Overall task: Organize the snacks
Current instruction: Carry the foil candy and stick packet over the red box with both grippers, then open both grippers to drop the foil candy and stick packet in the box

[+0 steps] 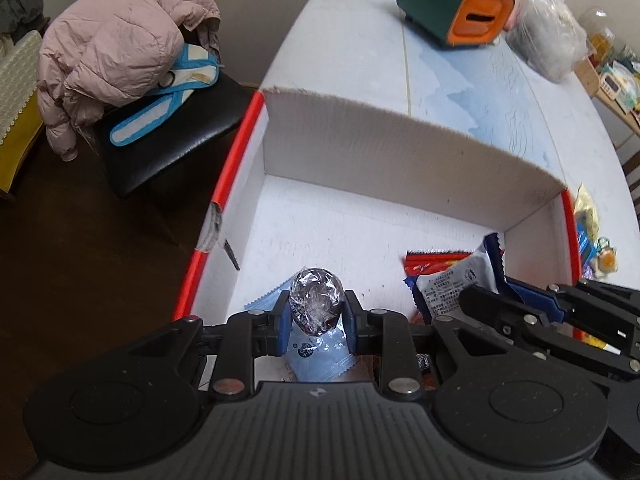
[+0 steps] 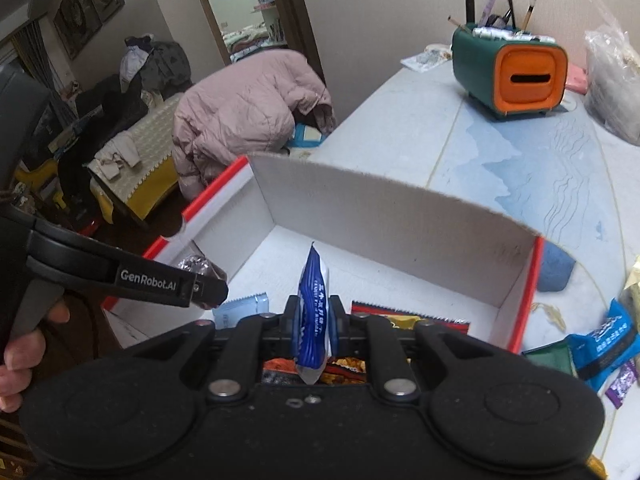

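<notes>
Left claw pinches a light, crinkly foil ball mid-body; right claw nips a limp blue packet edgewise, both slip-prone, over the box.

Brightness: dim, even indoor light; the table ahead of my jaws is the palest area, the floor off to my left nearly black.
Shadows: soft; the inside of the box wall ahead of my jaws is shaded grey.
Glare: small glints on the foil-wrapped sweet between my left jaws; the blue packet between my right jaws has a faint sheen.
Sharpness: things near my jaws are crisp; the room far to my left is soft and grainy.
Distortion: strong fisheye; the table edge and box rim bow, corners go black.
</notes>
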### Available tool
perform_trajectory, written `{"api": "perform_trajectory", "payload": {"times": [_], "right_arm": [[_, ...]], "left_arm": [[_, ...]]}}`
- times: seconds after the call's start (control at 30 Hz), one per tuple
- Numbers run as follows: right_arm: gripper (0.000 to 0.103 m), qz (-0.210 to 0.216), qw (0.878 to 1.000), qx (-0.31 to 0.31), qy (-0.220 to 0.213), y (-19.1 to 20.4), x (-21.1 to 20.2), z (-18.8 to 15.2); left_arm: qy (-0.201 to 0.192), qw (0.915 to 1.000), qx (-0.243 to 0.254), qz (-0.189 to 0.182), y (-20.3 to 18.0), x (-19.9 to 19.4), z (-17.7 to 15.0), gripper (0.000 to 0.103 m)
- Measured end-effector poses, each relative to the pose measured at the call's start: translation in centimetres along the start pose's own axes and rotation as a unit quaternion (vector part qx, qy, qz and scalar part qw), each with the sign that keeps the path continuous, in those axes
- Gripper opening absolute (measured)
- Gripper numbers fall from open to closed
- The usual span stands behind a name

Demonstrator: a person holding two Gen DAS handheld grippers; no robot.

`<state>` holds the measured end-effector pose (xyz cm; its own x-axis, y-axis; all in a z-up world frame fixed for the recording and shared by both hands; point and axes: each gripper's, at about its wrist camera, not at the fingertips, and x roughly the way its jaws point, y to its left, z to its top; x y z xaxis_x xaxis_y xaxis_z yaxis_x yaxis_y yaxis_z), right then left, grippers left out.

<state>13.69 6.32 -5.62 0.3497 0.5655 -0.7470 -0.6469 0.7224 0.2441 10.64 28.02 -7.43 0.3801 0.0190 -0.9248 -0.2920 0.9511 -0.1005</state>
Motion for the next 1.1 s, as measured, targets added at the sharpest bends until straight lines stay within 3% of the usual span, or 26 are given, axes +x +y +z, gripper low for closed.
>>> {"api": "perform_trajectory", "payload": {"times": [0.3, 0.6, 0.7, 0.77, 0.87, 1.0, 1.1], "right_arm": [[0.017, -0.005, 1.0, 0.011, 0.012, -0.7, 0.9, -0.6], [0.038, -0.014, 1.0, 0.024, 0.015, -1.0, 0.7, -1.2], [0.053, -0.016, 1.0, 0.025, 0.008, -1.0, 0.1, -1.3], [0.067, -0.02, 0.999, 0.027, 0.002, -1.1, -0.3, -1.3], [0.07, -0.019, 0.999, 0.033, -0.008, -1.4, -1.1, -1.3], [0.076, -0.019, 0.999, 0.04, -0.02, -1.7, -2.5, -1.4], [0.08, -0.016, 0.999, 0.041, -0.03, -1.9, -3.7, -1.4]], "left_arm": [[0.027, 0.9996, 0.01, 0.004, -0.1, 1.9, -0.3, 0.025], [0.025, 0.9996, 0.015, 0.005, -0.4, 2.3, -0.9, 0.025], [0.019, 0.9997, 0.013, 0.003, -0.3, 1.9, -1.0, 0.026], [0.013, 0.9998, 0.013, -0.003, -0.3, 1.5, -1.1, 0.029], [0.003, 0.9999, 0.015, -0.008, -0.4, 0.8, -1.2, 0.032], [-0.015, 0.9995, 0.019, -0.019, -0.8, -0.6, -1.5, 0.05], [-0.03, 0.9989, 0.027, -0.025, -1.2, -1.8, -1.7, 0.051]]}}
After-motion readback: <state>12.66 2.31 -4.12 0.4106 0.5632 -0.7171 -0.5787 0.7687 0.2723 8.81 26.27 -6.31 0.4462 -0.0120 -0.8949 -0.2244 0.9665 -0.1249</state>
